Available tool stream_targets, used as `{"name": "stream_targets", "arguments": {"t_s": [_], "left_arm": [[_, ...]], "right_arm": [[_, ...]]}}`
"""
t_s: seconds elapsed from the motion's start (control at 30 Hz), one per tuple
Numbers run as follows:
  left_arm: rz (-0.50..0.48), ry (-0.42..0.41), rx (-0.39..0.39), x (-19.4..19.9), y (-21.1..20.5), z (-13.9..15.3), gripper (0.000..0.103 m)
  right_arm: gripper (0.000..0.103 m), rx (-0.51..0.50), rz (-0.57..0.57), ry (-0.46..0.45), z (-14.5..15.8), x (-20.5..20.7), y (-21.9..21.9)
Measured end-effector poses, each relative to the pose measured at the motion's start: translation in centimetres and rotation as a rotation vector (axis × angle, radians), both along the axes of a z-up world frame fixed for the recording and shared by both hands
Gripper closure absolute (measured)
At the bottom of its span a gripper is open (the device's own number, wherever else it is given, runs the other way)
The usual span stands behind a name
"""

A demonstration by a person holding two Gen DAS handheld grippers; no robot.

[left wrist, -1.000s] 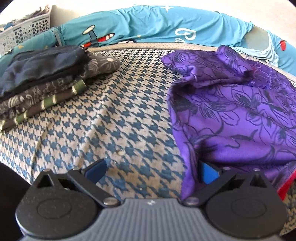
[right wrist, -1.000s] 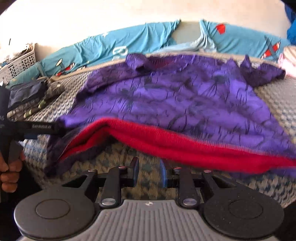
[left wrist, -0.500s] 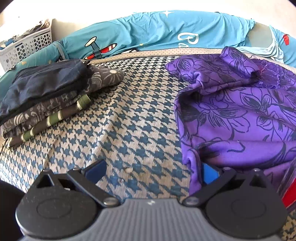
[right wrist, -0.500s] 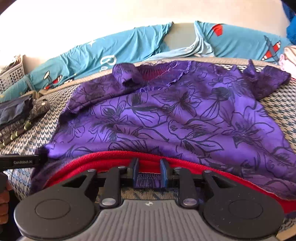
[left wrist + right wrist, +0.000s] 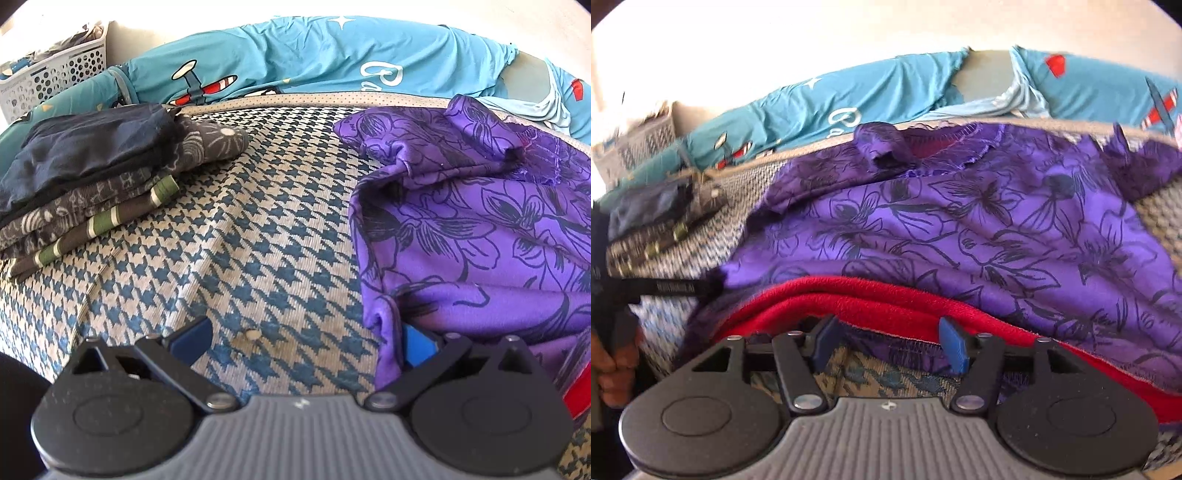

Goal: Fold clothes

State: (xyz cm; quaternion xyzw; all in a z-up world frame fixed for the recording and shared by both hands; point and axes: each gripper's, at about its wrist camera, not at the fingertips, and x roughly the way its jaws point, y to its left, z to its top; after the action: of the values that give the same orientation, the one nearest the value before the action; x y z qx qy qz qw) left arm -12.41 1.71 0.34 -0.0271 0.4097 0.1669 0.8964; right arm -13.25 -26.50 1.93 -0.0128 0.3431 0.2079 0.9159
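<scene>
My right gripper [image 5: 886, 345]: angled down, jaws opening, purple floral top's [image 5: 960, 229] hem between, unpressed. My left gripper [image 5: 306, 339]: jaws wide, gripping nothing.

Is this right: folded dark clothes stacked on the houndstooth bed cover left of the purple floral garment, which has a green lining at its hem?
Not quite: the purple floral garment has a red lining at its hem, not green, as the right wrist view shows. The stack of folded dark clothes does sit left of it on the blue-and-cream houndstooth bed cover.
</scene>
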Motion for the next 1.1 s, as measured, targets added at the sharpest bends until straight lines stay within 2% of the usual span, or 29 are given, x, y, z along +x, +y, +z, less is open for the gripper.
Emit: {"name": "stream_targets", "arguments": {"t_s": [0.17, 0.33, 0.43, 0.57, 0.67, 0.73, 0.83, 0.93, 1.1], "left_arm": [[-0.002, 0.000, -0.001, 0.0, 0.0, 0.0, 0.000], [-0.006, 0.000, 0.000, 0.0, 0.1, 0.0, 0.000], [-0.007, -0.001, -0.002, -0.1, 0.2, 0.1, 0.000], [0.001, -0.003, 0.001, -0.3, 0.4, 0.2, 0.000], [0.008, -0.005, 0.009, -0.4, 0.4, 0.4, 0.000], [0.017, -0.007, 0.012, -0.5, 0.6, 0.5, 0.000], [0.030, -0.008, 0.005, -0.6, 0.9, 0.6, 0.000], [0.038, -0.012, -0.014, -0.7, 1.2, 0.7, 0.000], [0.048, -0.014, -0.041, -0.6, 1.4, 0.8, 0.000]], "right_arm": [[0.046, -0.174, 0.059, -0.102, -1.1, -1.2, 2.0], [0.081, -0.260, 0.053, -0.160, -1.3, -1.6, 2.3], [0.090, -0.247, 0.049, -0.138, -0.5, -1.9, 1.9], [0.092, -0.152, 0.071, -0.047, 1.3, -3.1, 0.6], [0.093, -0.129, 0.110, 0.010, 1.9, -4.6, -0.1], [0.093, -0.135, 0.141, 0.040, 1.8, -5.5, -0.4], [0.093, -0.198, 0.141, 0.068, 1.3, -6.1, -0.3], [0.092, -0.258, 0.109, 0.054, 1.0, -6.4, 0.3], [0.092, -0.093, 0.210, 0.041, 1.9, -7.3, 0.7]]}}
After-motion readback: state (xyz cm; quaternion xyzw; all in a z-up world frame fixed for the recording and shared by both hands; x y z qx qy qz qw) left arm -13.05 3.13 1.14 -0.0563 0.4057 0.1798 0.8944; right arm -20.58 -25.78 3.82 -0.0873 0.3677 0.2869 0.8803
